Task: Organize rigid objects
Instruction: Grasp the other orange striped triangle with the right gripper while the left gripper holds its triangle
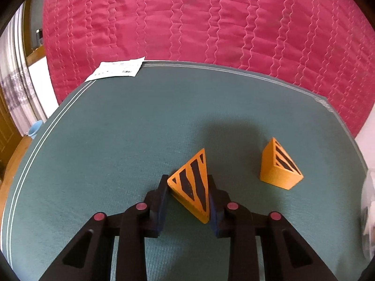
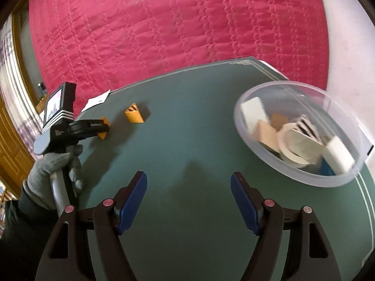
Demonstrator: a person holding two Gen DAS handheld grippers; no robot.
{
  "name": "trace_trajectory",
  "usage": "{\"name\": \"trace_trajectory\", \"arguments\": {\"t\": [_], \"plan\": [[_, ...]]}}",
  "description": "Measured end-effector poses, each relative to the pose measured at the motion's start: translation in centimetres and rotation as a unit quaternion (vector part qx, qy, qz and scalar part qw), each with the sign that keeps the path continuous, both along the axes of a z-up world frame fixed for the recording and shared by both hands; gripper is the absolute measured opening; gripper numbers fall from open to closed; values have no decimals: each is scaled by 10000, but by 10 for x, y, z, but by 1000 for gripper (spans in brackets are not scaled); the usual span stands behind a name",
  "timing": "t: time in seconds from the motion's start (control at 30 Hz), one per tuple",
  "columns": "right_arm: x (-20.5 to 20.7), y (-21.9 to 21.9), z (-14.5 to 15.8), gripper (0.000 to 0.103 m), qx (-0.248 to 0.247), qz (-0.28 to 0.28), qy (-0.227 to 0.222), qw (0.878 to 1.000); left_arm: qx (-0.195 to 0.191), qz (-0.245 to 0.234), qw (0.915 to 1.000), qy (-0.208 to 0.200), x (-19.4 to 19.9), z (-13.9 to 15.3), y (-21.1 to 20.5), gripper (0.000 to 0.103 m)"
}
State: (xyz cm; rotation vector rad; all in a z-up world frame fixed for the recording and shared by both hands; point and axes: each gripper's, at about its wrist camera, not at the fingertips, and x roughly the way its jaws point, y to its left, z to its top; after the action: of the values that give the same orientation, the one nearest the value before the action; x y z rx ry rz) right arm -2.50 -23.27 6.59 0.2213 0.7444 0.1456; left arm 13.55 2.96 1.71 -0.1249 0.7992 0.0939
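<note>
— Pinching a wedge in my left tongs, low centre of the left view; the blue pads press its two slanted sides. My right tongs are spread wide over bare mat, holding nothing.

— What could go wrong?

— The wedge tapers, so I think the pads could squeeze it forward and out, the way a pip shoots from fingers. It sits skewed between them, one corner near the left pad, so it may twist as I carry it. The faces look smooth and hard, painted orange with black stripes; that gives the ribbed pads little to bite.

— And the other pieces?

— A second wedge lies right of centre in the left view, well apart from mine, flat on the mat. I judge a low swing could knock it.

— Where does it all go?

— Into the bowl, I'd guess: clear plastic, round, at the right of the right view, already holding pale blocks and a tape roll. It looks light, so a dropped wedge might slide it on the mat. The mat is green with a fine woven texture; behind it is a quilted red cover, soft and stitched in wavy lines. A paper slip lies at the mat's upper left corner.
</note>
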Motion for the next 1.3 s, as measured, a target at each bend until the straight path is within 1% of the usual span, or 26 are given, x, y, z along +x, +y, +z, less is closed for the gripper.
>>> {"name": "trace_trajectory", "arguments": {"t": [0.2,0.4,0.5,0.63,0.77,0.97,1.07,1.2,1.23,1.3], "plan": [[33,21,1,75,82,260,167,9995,-235,23,9996,-161,-6,7,9,31],[78,47,1,75,127,491,262,9984,-124,110,9992,-366,-12,13,10,31],[103,63,-2,75,67,628,315,9975,24,248,9987,-443,-13,15,10,31],[135,83,-6,75,14,808,354,9961,81,382,9982,-459,-14,14,14,31],[165,101,-12,75,-98,934,403,9948,-7,493,9979,-413,-12,12,21,31],[189,122,-17,75,-232,1071,425,9931,-144,636,9974,-321,-11,8,29,31],[200,132,-21,73,-350,1039,445,9930,-175,665,9972,-301,-10,8,30,31],[211,139,-27,62,-482,1014,494,9925,-200,664,9972,-279,-10,7,30,31],[212,140,-27,55,-507,998,491,9925,-203,661,9972,-273,-10,7,30,31],[214,140,-27,46,-521,964,489,9928,-209,653,9973,-264,-10,7,29,31]]}}
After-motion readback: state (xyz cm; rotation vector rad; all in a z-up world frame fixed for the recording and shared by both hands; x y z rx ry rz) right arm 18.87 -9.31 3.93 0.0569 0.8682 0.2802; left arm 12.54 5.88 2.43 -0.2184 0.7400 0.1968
